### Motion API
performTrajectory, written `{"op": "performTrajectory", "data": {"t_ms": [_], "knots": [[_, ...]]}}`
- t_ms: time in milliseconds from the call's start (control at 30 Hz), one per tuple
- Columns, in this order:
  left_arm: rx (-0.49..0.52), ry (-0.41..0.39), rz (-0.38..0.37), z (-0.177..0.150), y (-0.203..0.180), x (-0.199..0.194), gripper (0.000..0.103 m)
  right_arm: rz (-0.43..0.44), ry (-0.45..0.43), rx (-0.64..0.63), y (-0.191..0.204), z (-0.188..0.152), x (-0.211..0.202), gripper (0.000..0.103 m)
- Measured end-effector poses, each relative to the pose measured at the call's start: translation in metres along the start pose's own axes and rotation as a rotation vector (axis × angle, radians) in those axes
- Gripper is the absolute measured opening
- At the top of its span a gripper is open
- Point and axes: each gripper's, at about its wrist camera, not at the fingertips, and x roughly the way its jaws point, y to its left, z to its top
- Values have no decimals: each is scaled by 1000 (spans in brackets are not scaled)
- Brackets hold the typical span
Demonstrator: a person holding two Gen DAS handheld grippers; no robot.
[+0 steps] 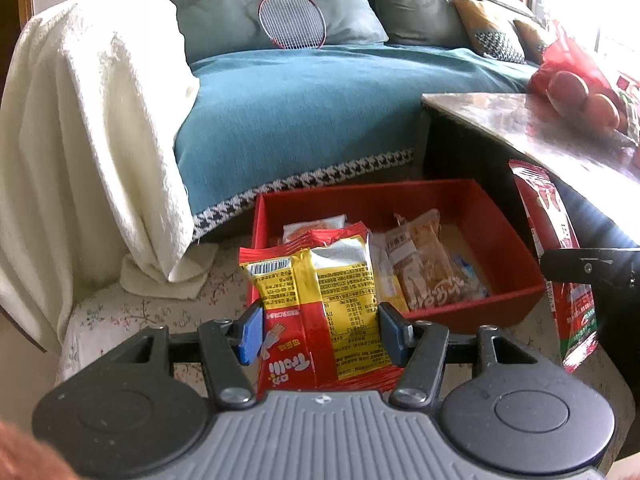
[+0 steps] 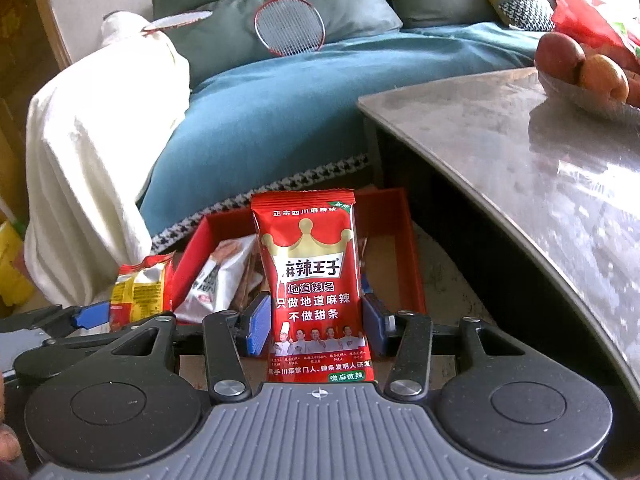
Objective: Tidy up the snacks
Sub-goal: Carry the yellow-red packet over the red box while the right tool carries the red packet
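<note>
My left gripper (image 1: 320, 332) is shut on a yellow and red snack packet (image 1: 320, 304) and holds it upright just in front of the red box (image 1: 500, 220). The box holds several wrapped snacks (image 1: 420, 264). My right gripper (image 2: 316, 324) is shut on a red spicy-strip packet (image 2: 316, 280) and holds it upright before the same red box (image 2: 408, 248). That red packet also shows at the right of the left wrist view (image 1: 560, 272). The yellow packet and the left gripper's blue pad show at the left of the right wrist view (image 2: 140, 292).
The box stands on a floral cloth (image 1: 120, 312) beside a dark coffee table with a marble top (image 2: 520, 152). A bowl of fruit (image 2: 580, 68) sits on the table. Behind are a sofa with a teal cover (image 1: 300, 112), a white blanket (image 1: 80, 140) and a badminton racket (image 1: 292, 20).
</note>
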Motion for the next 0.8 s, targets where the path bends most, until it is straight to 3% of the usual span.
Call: {"op": "performTrajectory", "data": {"t_ms": [467,800], "knots": [[21,-38,72,33,0,28,51,-3,8,-22,1,31,40,57],[23,-16,105,45,3,64,51,-17,72,-42,2,41,86,57]]}}
